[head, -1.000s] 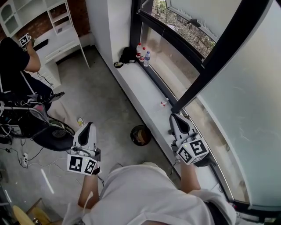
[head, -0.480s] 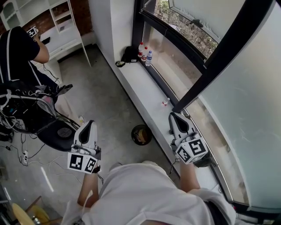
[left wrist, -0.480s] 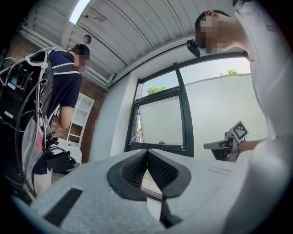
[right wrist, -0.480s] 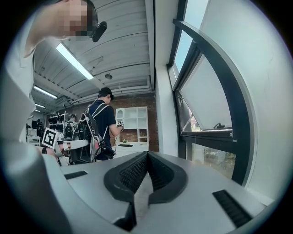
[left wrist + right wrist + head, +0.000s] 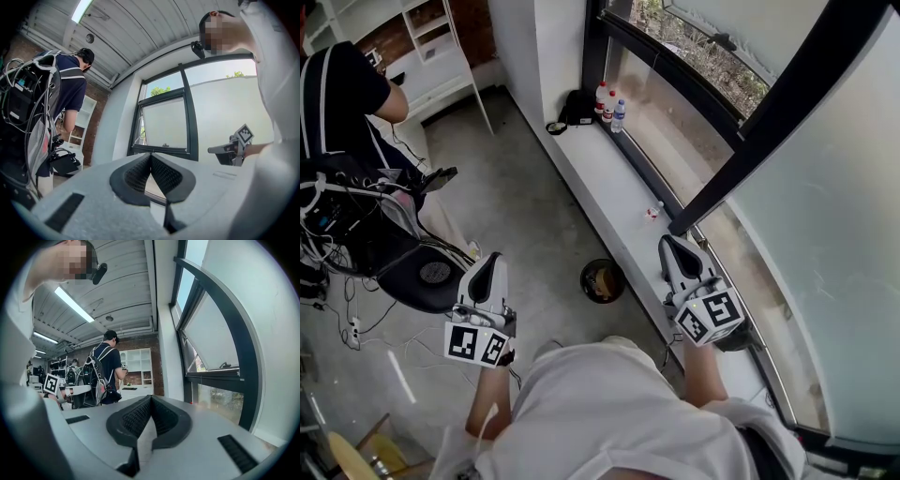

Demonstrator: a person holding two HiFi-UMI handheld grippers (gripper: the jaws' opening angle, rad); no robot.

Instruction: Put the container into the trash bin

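Note:
A small white and red container [image 5: 653, 212] stands on the white window sill [image 5: 609, 187], too small to make out in detail. The trash bin [image 5: 602, 280], round and dark with rubbish inside, sits on the floor below the sill. My right gripper [image 5: 664, 240] is held over the sill just short of the container, shut and empty [image 5: 151, 397]. My left gripper [image 5: 493, 256] hangs over the floor to the left of the bin, also shut with nothing in it [image 5: 151, 154]. Neither gripper view shows the container or the bin.
Three bottles [image 5: 609, 101] and a black bag [image 5: 576, 108] stand at the sill's far end. A person with a backpack [image 5: 342, 103] stands at left beside an office chair [image 5: 427, 272] and loose cables. White shelves [image 5: 441, 47] line the back wall. The slanted window frame [image 5: 750, 141] rises at right.
Both grippers have edged a little forward, the right one nearer the container. The person at left has shifted towards the shelves. Both pairs of jaws have stayed shut.

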